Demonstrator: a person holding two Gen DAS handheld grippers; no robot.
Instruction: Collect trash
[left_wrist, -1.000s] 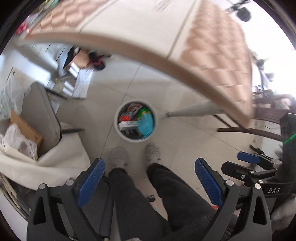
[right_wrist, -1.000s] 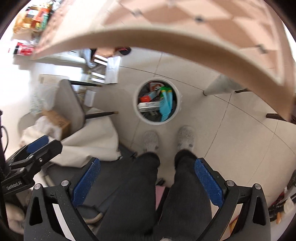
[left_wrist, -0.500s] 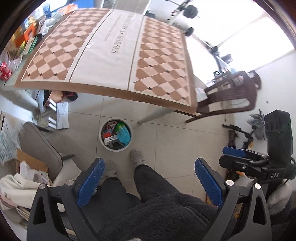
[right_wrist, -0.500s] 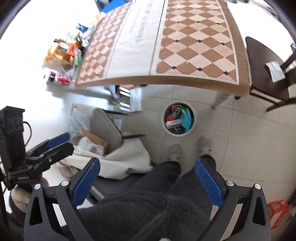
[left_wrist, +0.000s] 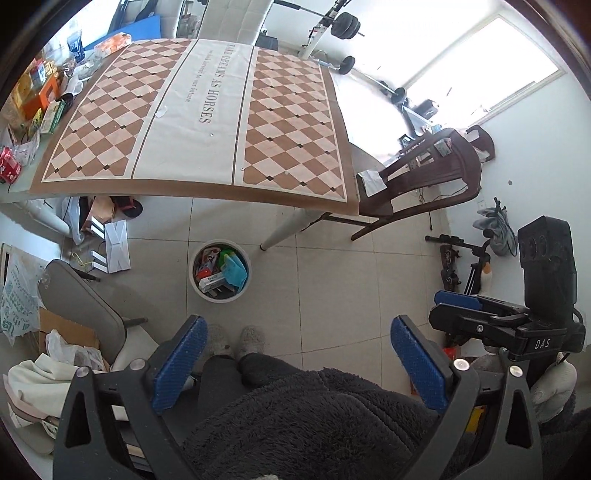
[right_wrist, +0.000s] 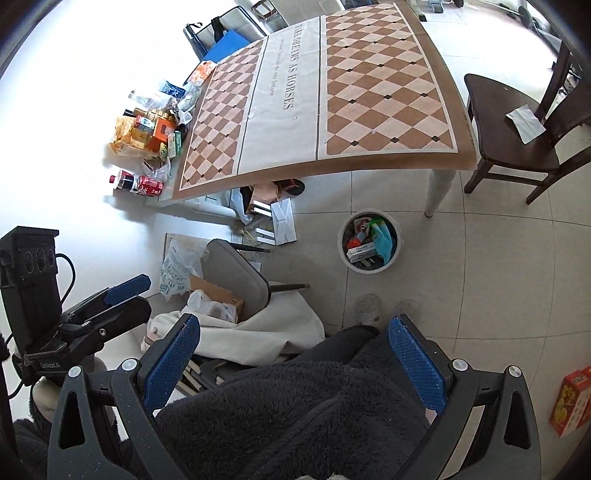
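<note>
A white round trash bin (left_wrist: 220, 271) stands on the tiled floor by the table leg, filled with boxes, wrappers and a teal glove; it also shows in the right wrist view (right_wrist: 369, 240). My left gripper (left_wrist: 295, 363) is open and empty, held high above the person's legs. My right gripper (right_wrist: 295, 360) is open and empty, also high above the floor. The table (left_wrist: 207, 110) with the checkered cloth is far below both. Packets, boxes and a red cola bottle (right_wrist: 138, 182) lie at its left end.
A dark wooden chair (left_wrist: 424, 184) stands at the table's right with a paper on its seat. A grey chair (right_wrist: 236, 273), cloth and bags crowd the floor at left. Boxes sit under the table. An orange box (right_wrist: 570, 400) lies at the far right.
Both grippers have risen well away from the floor. The bin now looks small and the whole tabletop has come into view. Both stay open and empty.
</note>
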